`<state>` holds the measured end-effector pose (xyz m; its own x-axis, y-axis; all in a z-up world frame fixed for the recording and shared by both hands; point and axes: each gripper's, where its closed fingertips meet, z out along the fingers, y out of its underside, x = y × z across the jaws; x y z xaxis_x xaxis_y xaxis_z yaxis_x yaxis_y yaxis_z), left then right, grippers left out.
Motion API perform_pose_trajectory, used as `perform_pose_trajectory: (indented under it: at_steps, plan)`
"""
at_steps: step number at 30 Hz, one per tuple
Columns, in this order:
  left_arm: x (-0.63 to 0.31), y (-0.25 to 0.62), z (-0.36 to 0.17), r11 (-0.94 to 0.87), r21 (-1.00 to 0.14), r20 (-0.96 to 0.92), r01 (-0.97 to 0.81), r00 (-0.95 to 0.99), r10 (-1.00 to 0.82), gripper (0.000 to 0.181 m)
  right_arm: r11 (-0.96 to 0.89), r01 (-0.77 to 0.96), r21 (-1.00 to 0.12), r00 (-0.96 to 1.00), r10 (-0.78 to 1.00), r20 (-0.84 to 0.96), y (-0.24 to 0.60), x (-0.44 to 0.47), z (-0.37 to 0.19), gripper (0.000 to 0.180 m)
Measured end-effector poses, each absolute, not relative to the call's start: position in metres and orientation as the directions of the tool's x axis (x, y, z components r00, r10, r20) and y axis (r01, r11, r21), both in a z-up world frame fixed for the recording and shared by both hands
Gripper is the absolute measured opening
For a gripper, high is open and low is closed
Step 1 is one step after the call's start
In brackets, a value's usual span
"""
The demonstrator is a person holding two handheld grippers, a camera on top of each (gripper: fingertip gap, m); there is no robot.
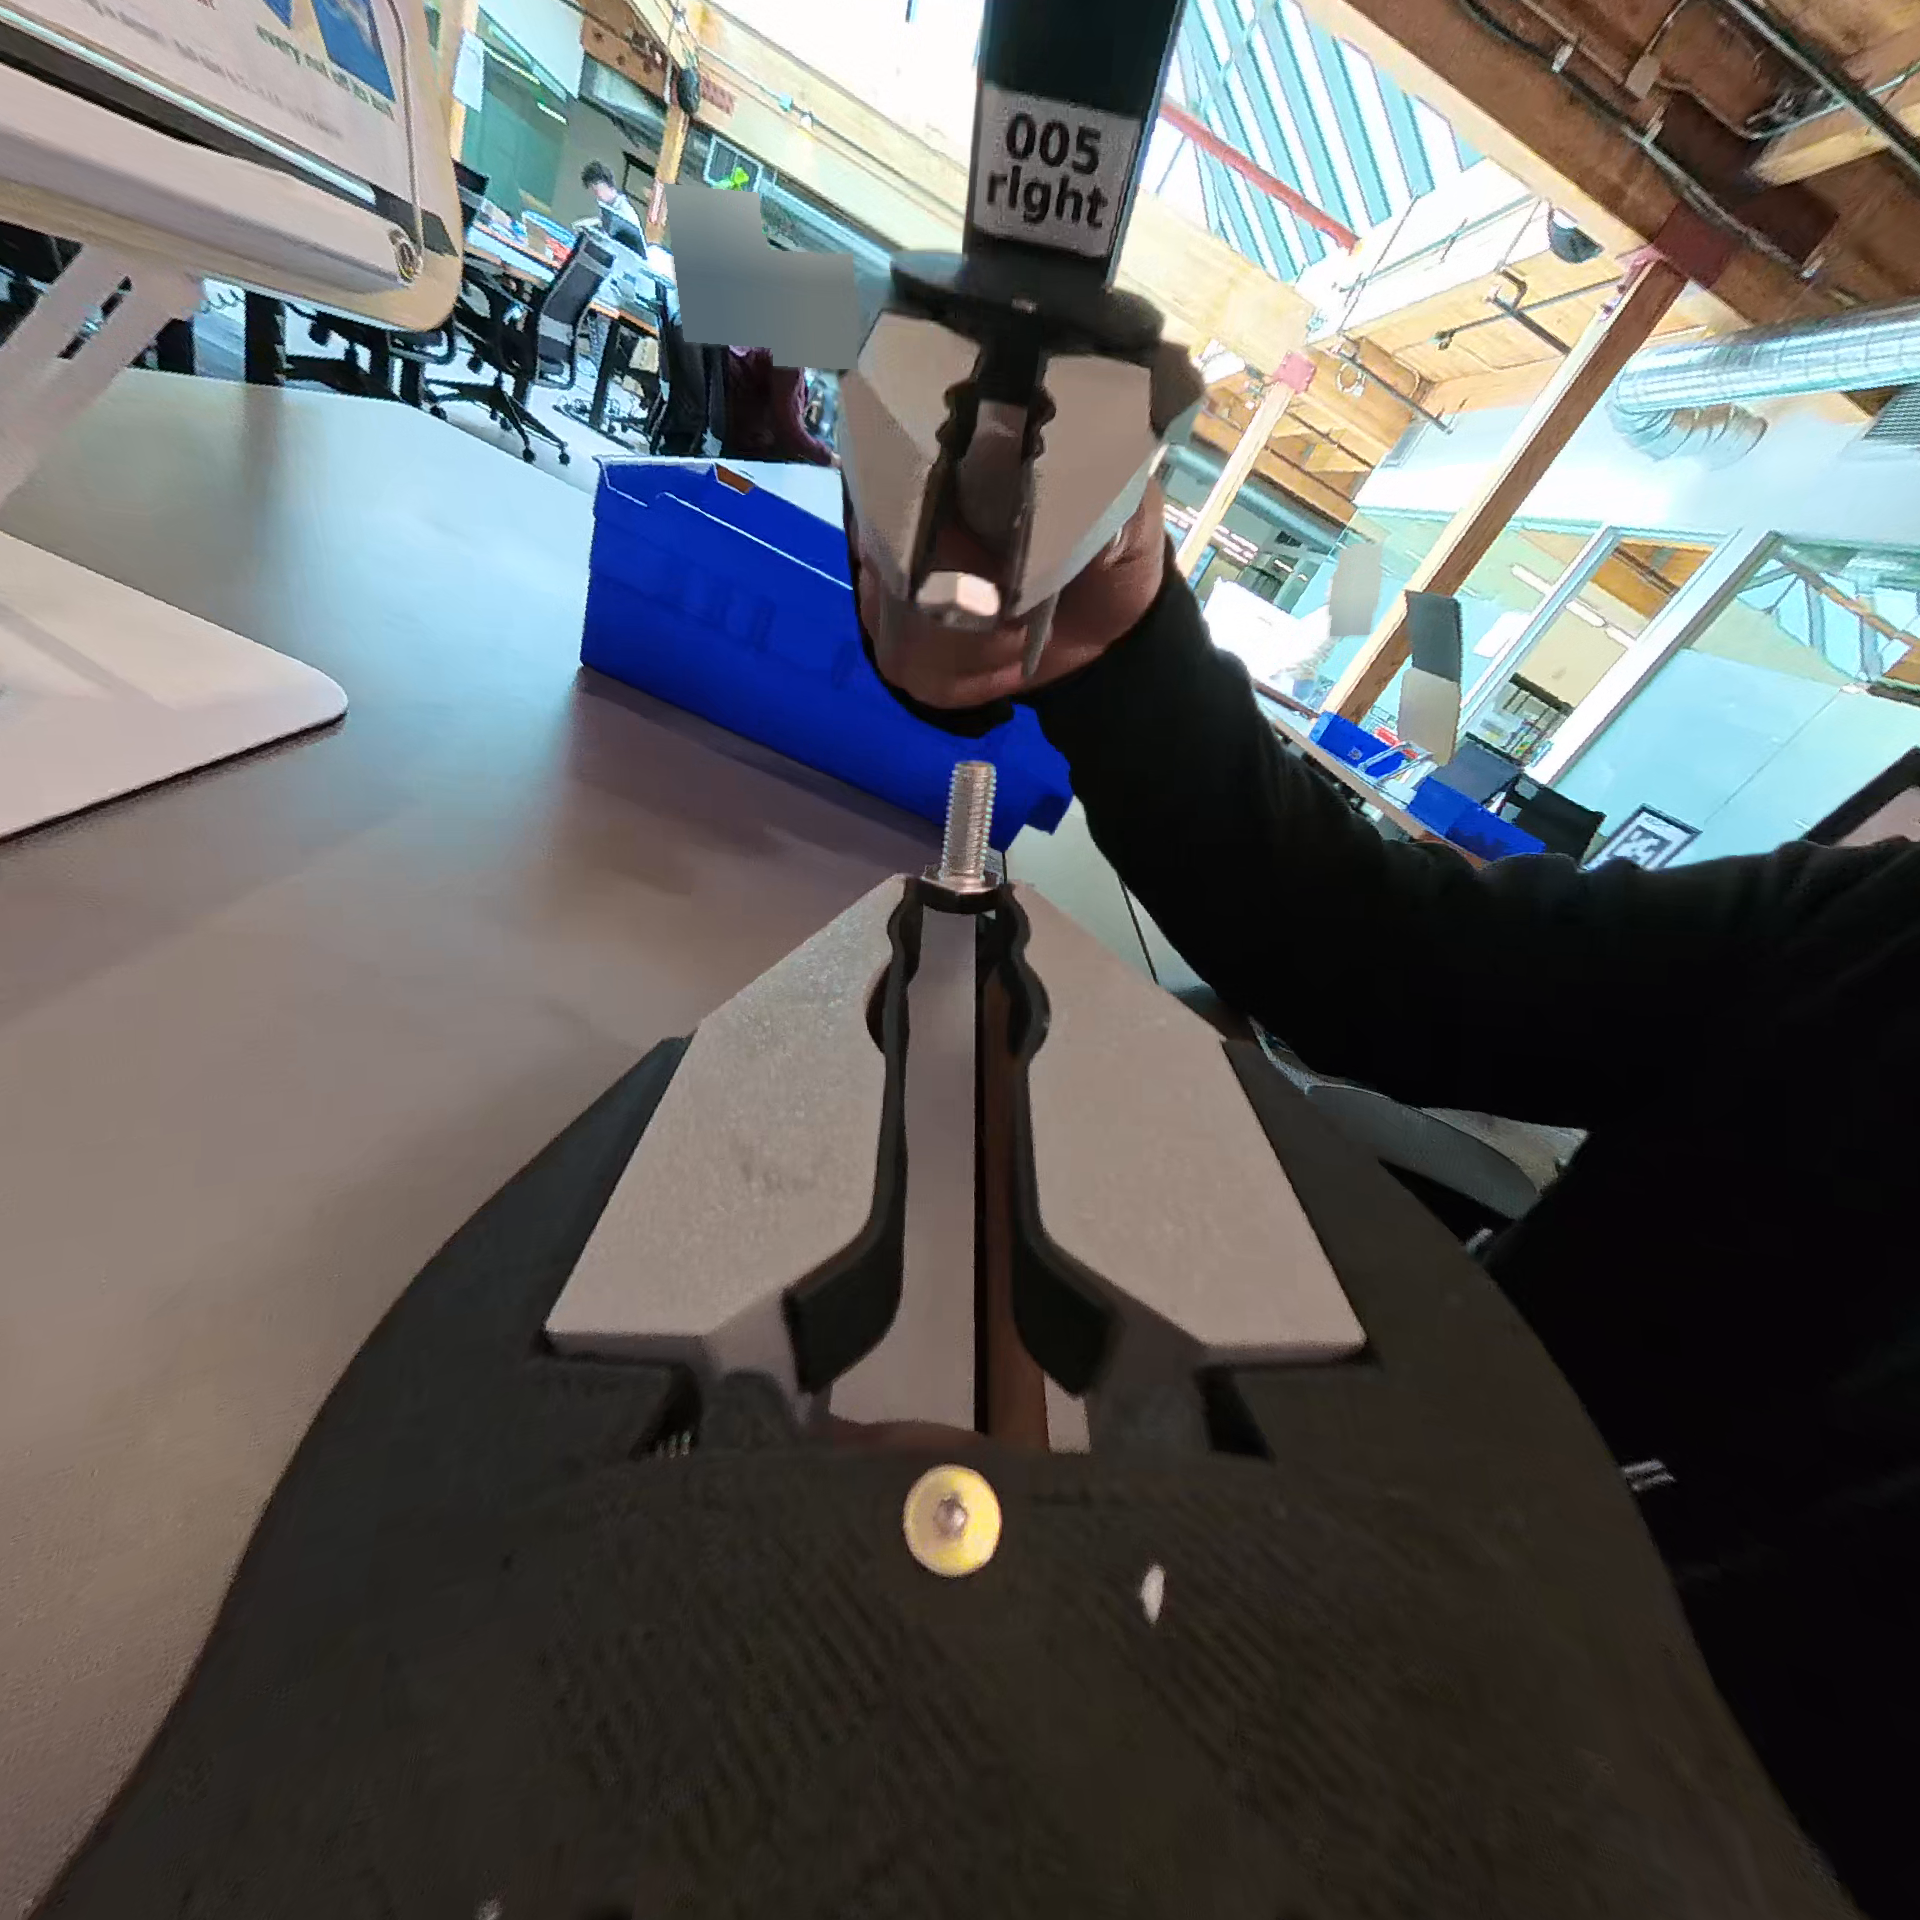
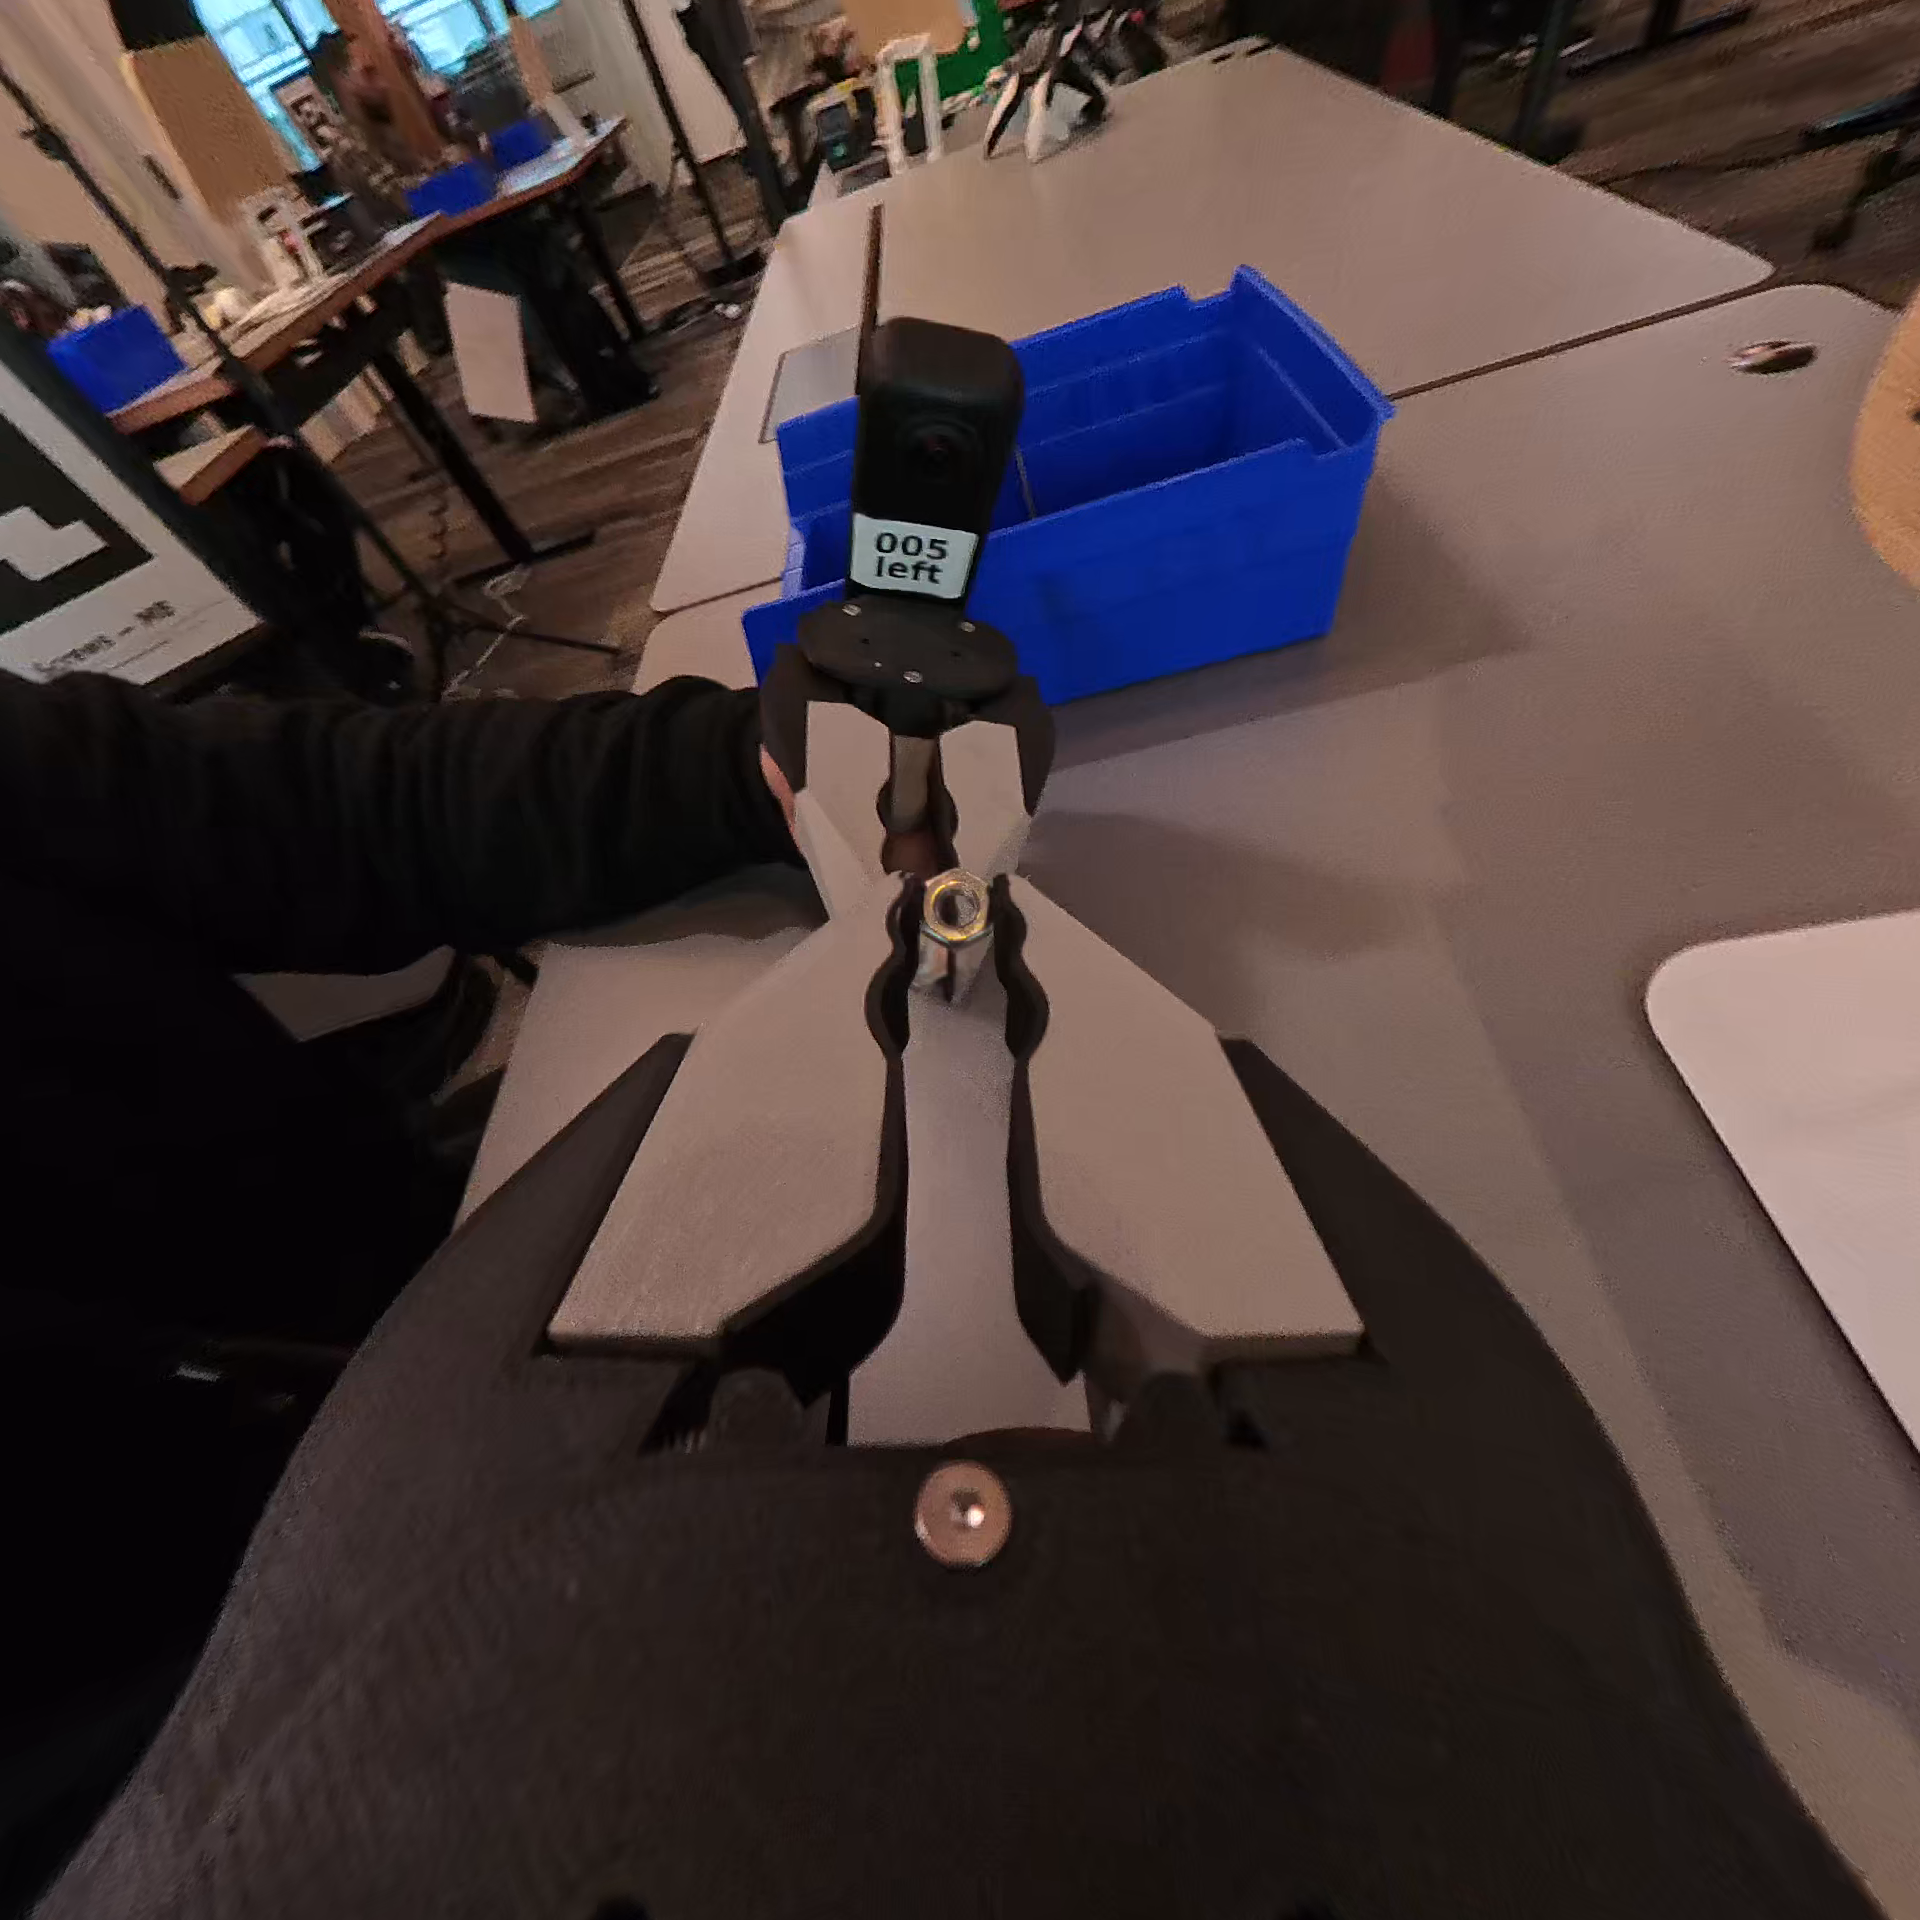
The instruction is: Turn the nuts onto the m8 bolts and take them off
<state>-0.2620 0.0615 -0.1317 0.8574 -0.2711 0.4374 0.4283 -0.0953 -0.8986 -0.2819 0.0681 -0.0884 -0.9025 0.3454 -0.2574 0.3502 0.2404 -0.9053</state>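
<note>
Left gripper (image 1: 961, 891): nearest to the left wrist view; its jaws are clamped on the head of the bolt (image 1: 966, 821), whose threaded end stands up, bare, above the fingertips.
Right gripper (image 2: 954, 920): its jaws are clamped on the nut (image 2: 954, 906), and the hole of the nut faces the camera.
Nut and bolt: apart; in the left wrist view the nut (image 1: 958, 596) is above the tip of the bolt.
Blue bin (image 2: 1143, 499): on the grey surface (image 2: 1455, 831), behind both grippers, near its far edge.
White base (image 1: 125, 686): at the left edge of the surface.
</note>
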Motion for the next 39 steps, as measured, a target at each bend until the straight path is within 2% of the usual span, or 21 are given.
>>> perform_pose_trajectory:
  at_steps: [6,20,39]
  plan:
    - [-0.261,0.063,-0.131,-0.092,-0.902,0.43,0.421,0.86,-0.277,0.012,0.346,0.352,-0.87,-0.915,0.322,-0.243,0.058,-0.287,-0.096,0.011]
    - [-0.254,0.067,-0.134,-0.122,-0.925,0.379,0.359,0.89,-0.254,0.012,0.432,0.351,-0.831,-0.928,0.278,-0.247,0.054,-0.263,-0.103,0.011]
    - [-0.25,0.069,-0.134,-0.127,-0.937,0.348,0.326,0.903,-0.251,0.012,0.459,0.377,-0.805,-0.92,0.284,-0.269,0.055,-0.261,-0.111,0.011]
